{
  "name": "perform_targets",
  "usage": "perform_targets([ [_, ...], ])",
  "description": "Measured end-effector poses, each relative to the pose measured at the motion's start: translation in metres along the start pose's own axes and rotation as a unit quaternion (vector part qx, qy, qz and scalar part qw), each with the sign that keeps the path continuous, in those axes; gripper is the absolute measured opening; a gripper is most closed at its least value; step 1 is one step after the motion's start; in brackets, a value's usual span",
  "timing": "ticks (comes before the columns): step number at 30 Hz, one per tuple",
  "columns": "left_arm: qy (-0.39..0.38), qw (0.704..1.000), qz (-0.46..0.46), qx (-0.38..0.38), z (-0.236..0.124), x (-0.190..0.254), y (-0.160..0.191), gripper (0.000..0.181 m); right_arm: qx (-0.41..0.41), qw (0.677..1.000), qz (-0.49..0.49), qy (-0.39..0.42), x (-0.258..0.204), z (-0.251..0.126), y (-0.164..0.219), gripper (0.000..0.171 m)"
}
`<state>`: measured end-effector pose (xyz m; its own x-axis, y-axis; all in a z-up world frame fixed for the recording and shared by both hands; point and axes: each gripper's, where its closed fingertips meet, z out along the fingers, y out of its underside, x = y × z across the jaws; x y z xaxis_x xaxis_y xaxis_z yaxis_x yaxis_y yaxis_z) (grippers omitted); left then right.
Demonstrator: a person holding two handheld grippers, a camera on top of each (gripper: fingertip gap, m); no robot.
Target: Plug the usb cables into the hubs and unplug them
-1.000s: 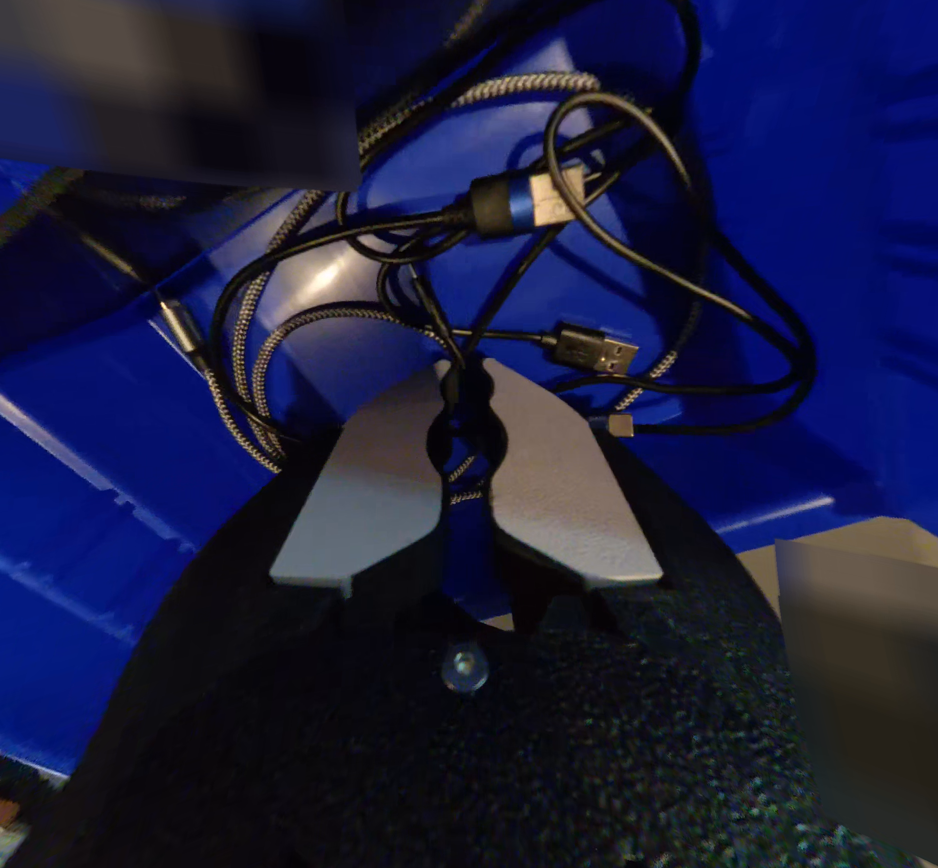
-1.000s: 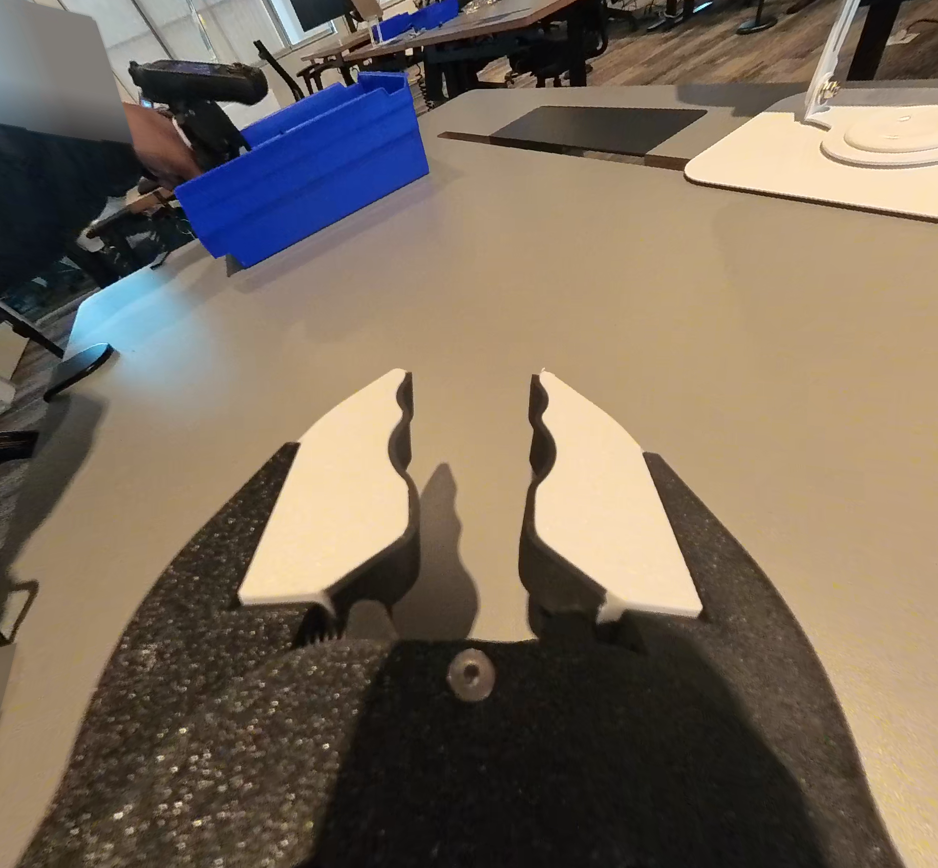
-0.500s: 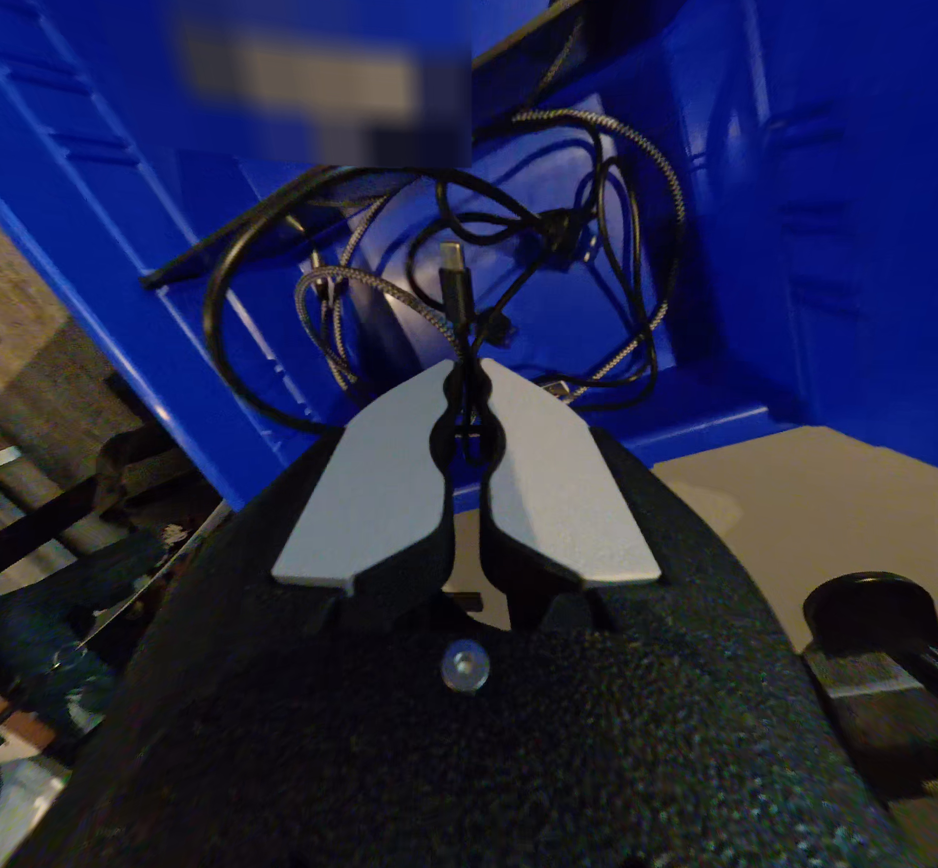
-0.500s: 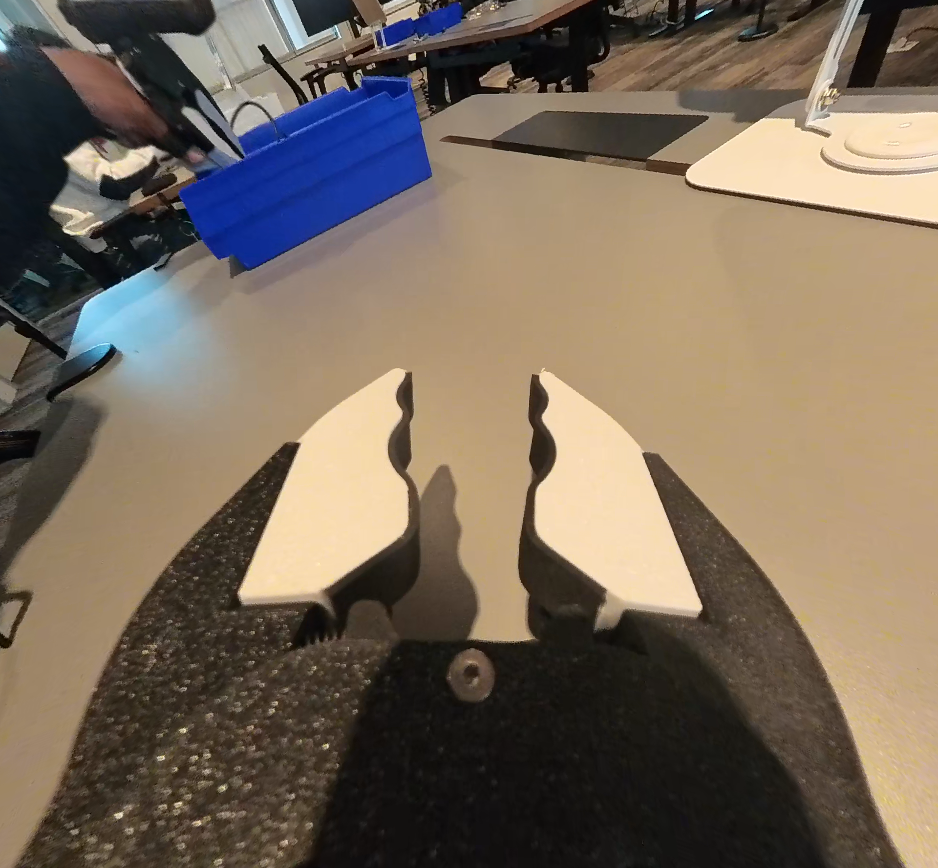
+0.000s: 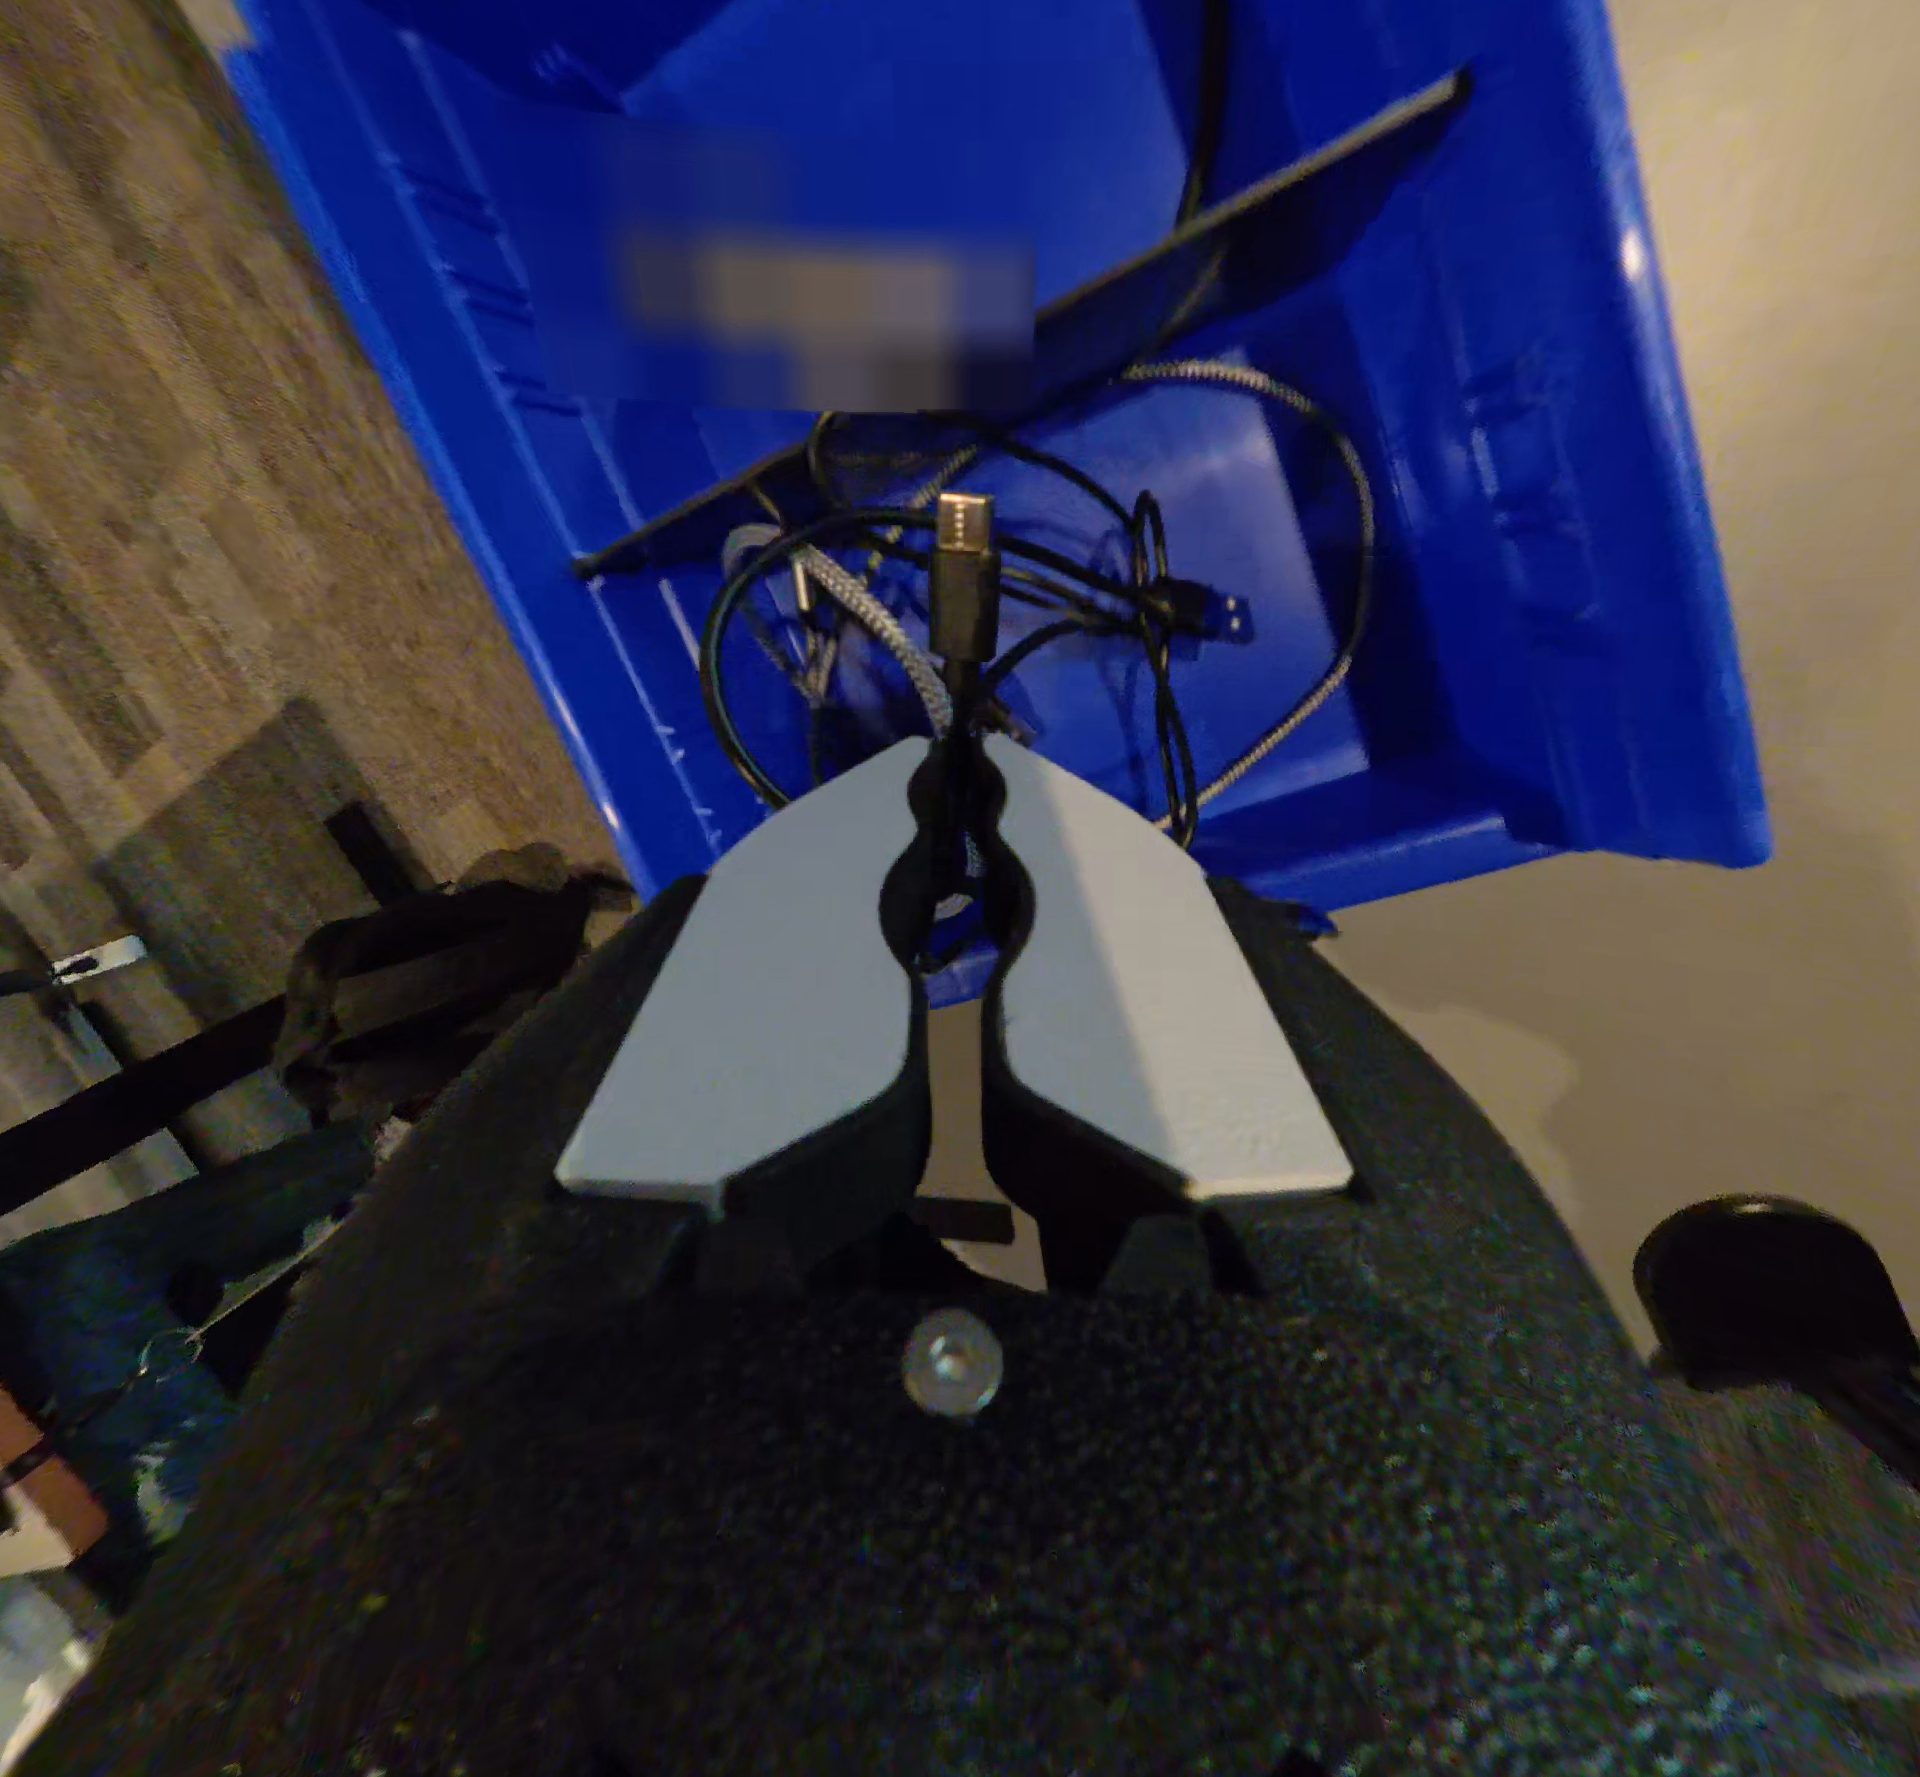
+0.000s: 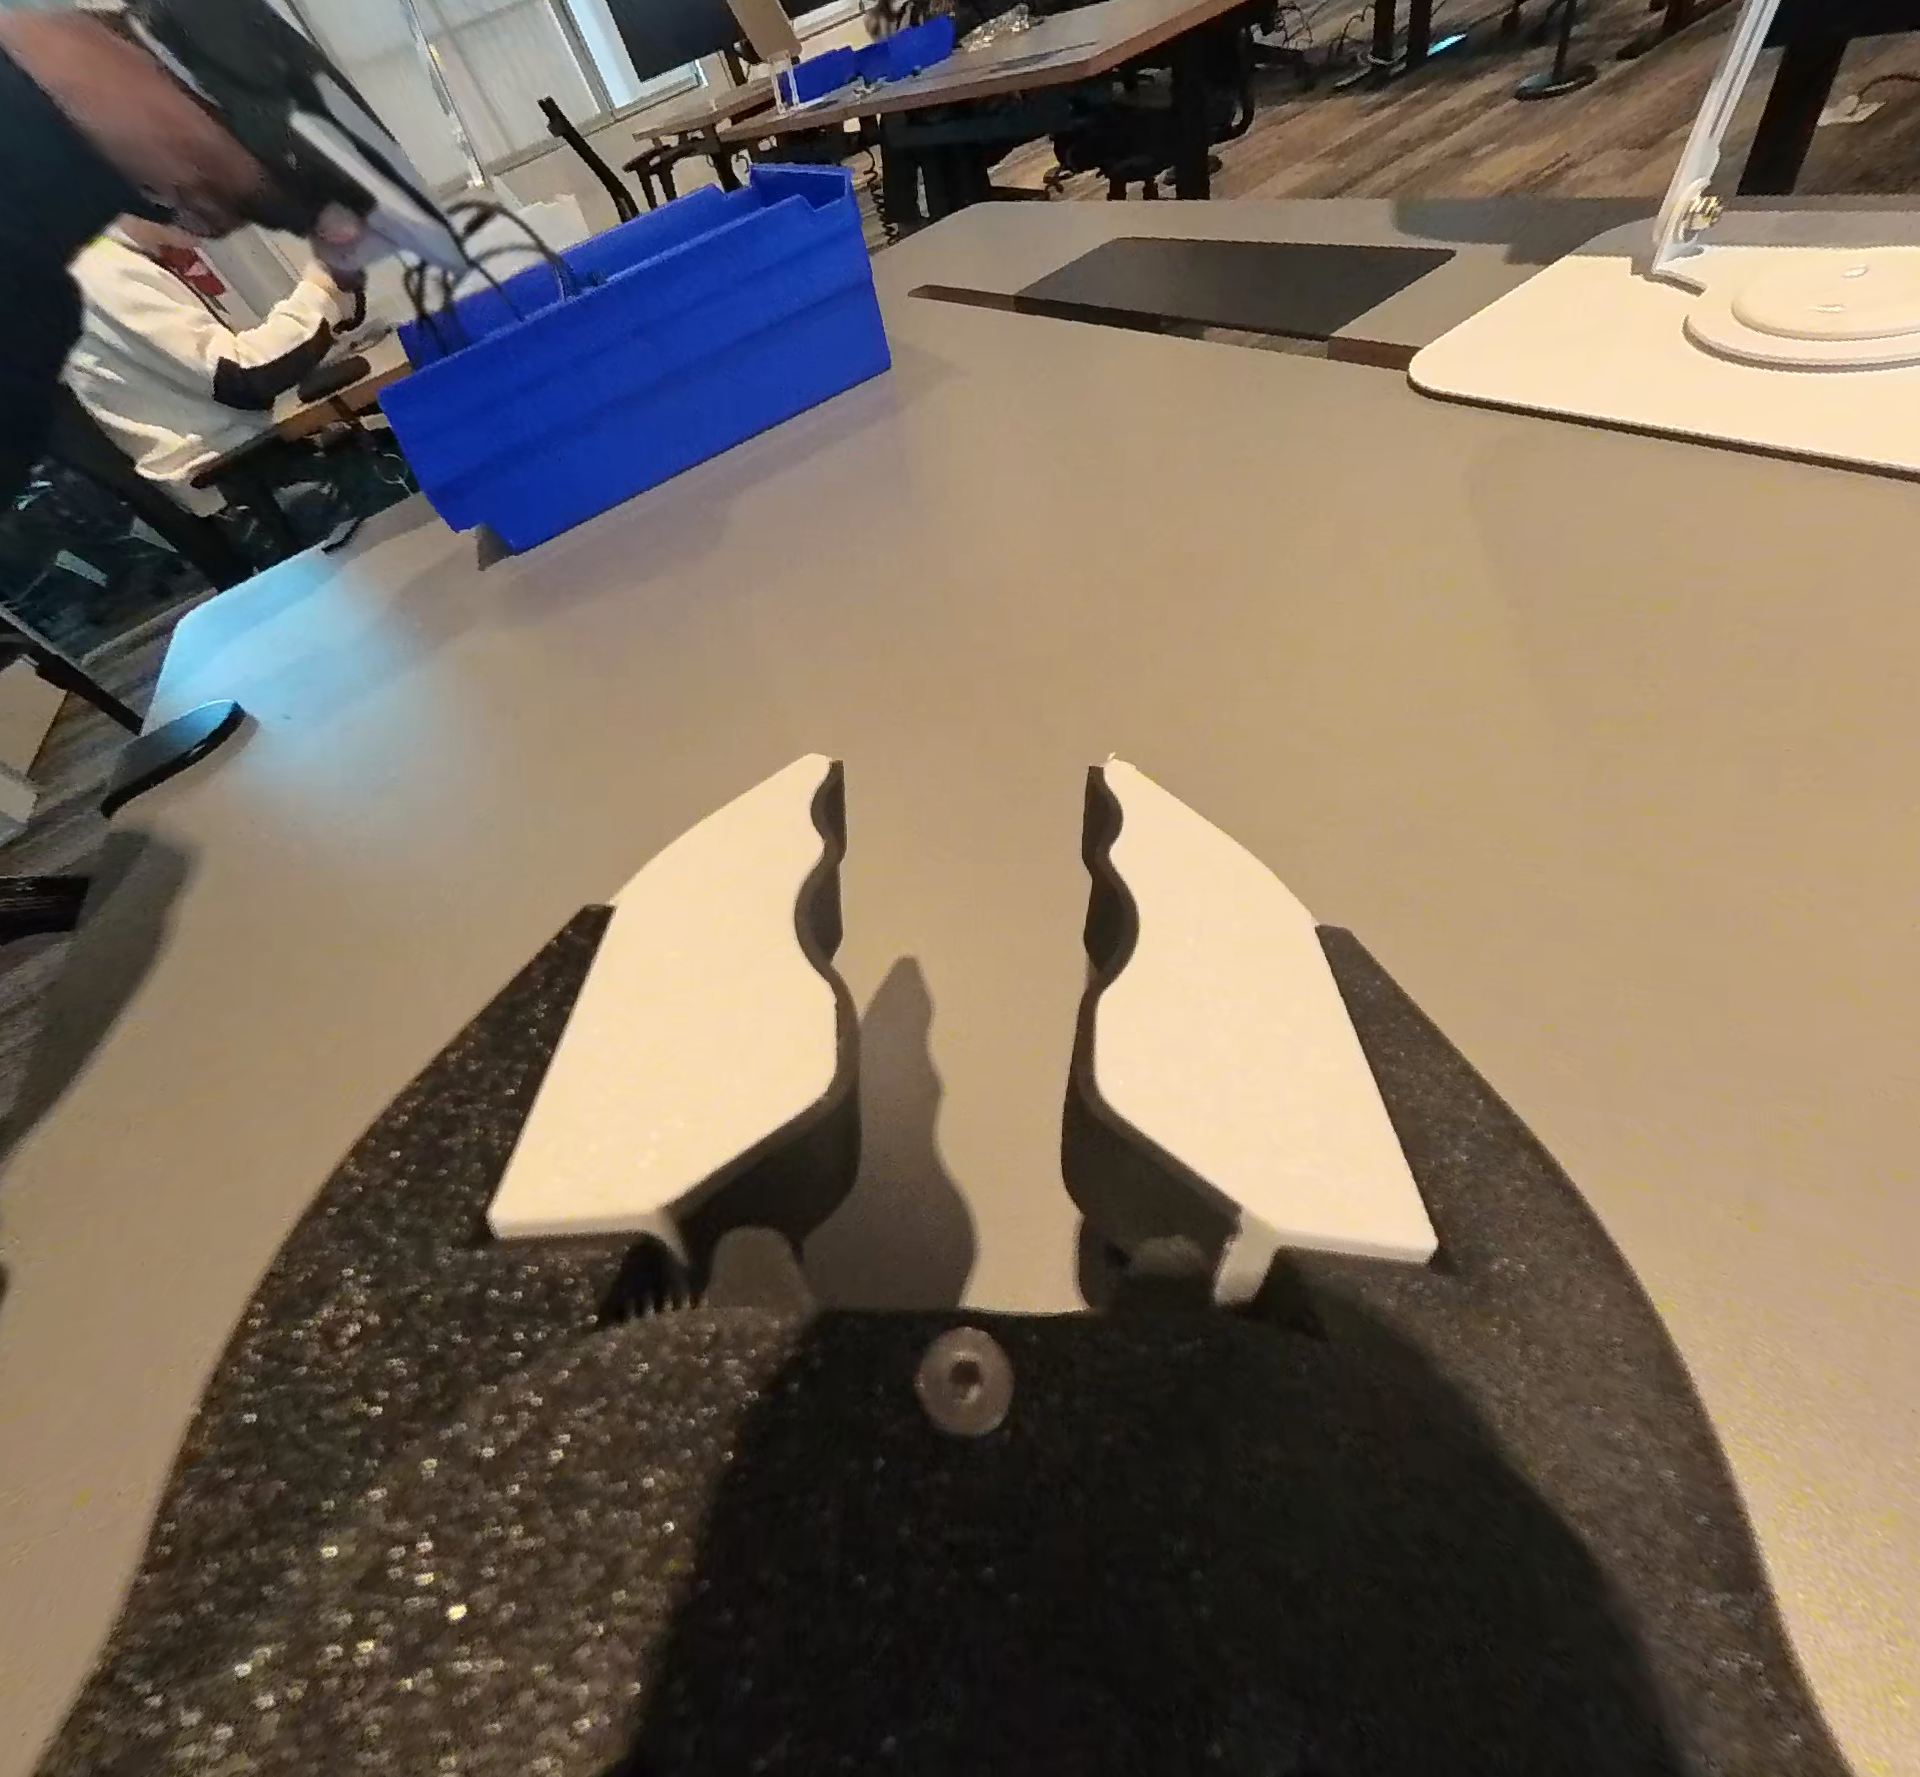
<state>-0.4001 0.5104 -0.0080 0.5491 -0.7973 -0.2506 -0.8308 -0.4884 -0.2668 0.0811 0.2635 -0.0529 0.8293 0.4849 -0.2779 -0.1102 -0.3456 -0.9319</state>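
My left gripper (image 5: 962,759) is shut on a black USB cable (image 5: 966,600). Its small metal plug points away from the fingers. I hold it above a blue bin (image 5: 1455,397), where several more black and braided cables (image 5: 1164,605) lie tangled in the near compartment. In the right wrist view the left gripper (image 6: 390,215) hangs over the blue bin (image 6: 644,377) with black cable loops trailing down into it. My right gripper (image 6: 964,777) is open and empty, low over the grey table (image 6: 1247,605). No hub shows.
A black divider (image 5: 1247,231) crosses the bin. A white lamp base (image 6: 1704,345) and a black mat (image 6: 1236,283) sit at the table's far right. A black round object (image 5: 1766,1301) lies on the table beside the left gripper. People sit at desks behind.
My left gripper has risen out of the bin with the black cable in it, and the bin now lies farther below. The right gripper has not moved.
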Motion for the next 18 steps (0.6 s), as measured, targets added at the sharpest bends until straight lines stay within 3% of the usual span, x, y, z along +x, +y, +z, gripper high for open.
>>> perform_targets([
  [1, 0.0, 1.0, -0.002, 0.011, -0.002, 0.001, -0.003, 0.003, 0.0, 1.0, 0.0, 0.0, 0.0, 0.0, 0.0, 0.044],
  [4, 0.024, 1.0, 0.015, 0.011, -0.004, 0.012, -0.004, 0.003, -0.001, 1.0, 0.0, 0.0, 0.0, 0.0, 0.0, 0.044],
  [7, 0.025, 0.996, -0.008, 0.082, -0.023, 0.011, -0.024, 0.003, -0.002, 1.0, 0.0, 0.0, 0.0, 0.0, 0.0, 0.044],
  [10, 0.045, 0.996, 0.007, 0.075, -0.025, 0.021, -0.025, 0.003, -0.002, 1.0, -0.001, 0.0, 0.0, 0.0, 0.0, 0.044],
  [13, 0.061, 0.99, -0.013, 0.13, -0.039, 0.024, -0.04, 0.003, -0.002, 1.0, -0.001, 0.0, 0.0, 0.0, 0.001, 0.044],
  [18, 0.042, 0.989, -0.019, 0.137, -0.044, 0.017, -0.043, 0.003, -0.001, 1.0, -0.003, 0.0, -0.001, 0.0, 0.0, 0.044],
])
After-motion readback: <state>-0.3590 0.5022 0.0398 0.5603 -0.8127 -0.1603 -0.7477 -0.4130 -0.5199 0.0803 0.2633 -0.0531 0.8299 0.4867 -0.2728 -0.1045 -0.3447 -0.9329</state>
